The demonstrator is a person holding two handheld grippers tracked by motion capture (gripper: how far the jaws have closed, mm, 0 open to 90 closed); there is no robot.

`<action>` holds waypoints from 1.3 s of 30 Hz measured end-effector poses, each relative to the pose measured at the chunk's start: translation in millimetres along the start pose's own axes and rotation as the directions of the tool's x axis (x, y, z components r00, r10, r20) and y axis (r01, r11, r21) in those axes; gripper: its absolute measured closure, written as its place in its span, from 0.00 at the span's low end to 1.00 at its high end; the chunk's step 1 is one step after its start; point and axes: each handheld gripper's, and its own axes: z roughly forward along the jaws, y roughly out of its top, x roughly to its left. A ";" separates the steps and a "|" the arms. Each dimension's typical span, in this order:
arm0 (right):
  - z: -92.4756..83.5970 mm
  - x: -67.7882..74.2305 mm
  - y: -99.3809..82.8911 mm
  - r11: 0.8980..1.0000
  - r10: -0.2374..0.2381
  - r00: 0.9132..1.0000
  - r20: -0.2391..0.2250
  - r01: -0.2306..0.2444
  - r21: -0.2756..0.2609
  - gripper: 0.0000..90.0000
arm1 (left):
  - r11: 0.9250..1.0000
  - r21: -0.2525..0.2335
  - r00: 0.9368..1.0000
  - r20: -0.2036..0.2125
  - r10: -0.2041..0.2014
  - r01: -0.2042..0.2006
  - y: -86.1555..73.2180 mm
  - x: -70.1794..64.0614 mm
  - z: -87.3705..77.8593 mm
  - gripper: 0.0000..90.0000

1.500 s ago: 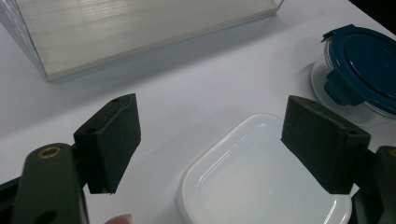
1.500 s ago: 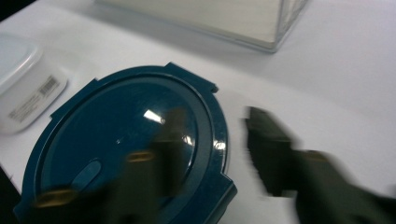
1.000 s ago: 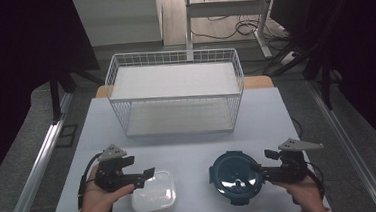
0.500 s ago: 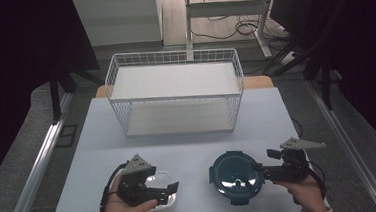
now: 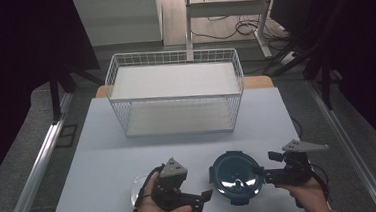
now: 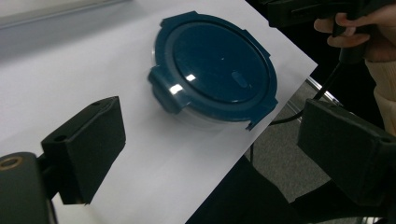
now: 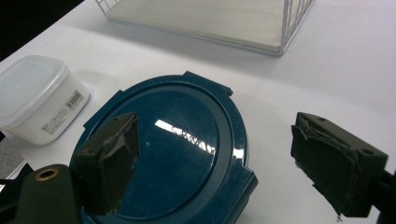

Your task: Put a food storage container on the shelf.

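Taking the round blue container (image 5: 236, 177) as the landmark, it stands on the white table (image 5: 109, 156) close to the near edge, with its dark blue lid clipped on.

Far to its left, partly hidden under the person's left hand, sits the white plastic box (image 7: 38, 103). In the right gripper view this box is near the container but not touching it, and it carries a small barcode label on its side.

Just left of the container comes the left gripper (image 5: 202, 197). Its jaws point toward the container, they have just been opening, and they are now spread wide with nothing between them. In the left gripper view the container (image 6: 213, 68) lies ahead of the jaws, apart from both pads.

Behind the container, well apart from it, stands the white wire basket (image 5: 175, 93) with a pale board inside. The table between them is bare.

At the right of the container is the right gripper (image 5: 259, 173). Its jaws have also just been opening, and they stand wide. In the right gripper view the left jaw hangs over the lid and the right jaw is beside the rim; whether the pads touch I cannot tell.
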 end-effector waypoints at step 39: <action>23.8 -15.0 -23.3 0.948 0.313 0.939 -0.142 -0.301 0.099 0.07 | 0.941 0.183 0.952 0.065 -0.300 0.284 27.1 41.6 103.6 0.08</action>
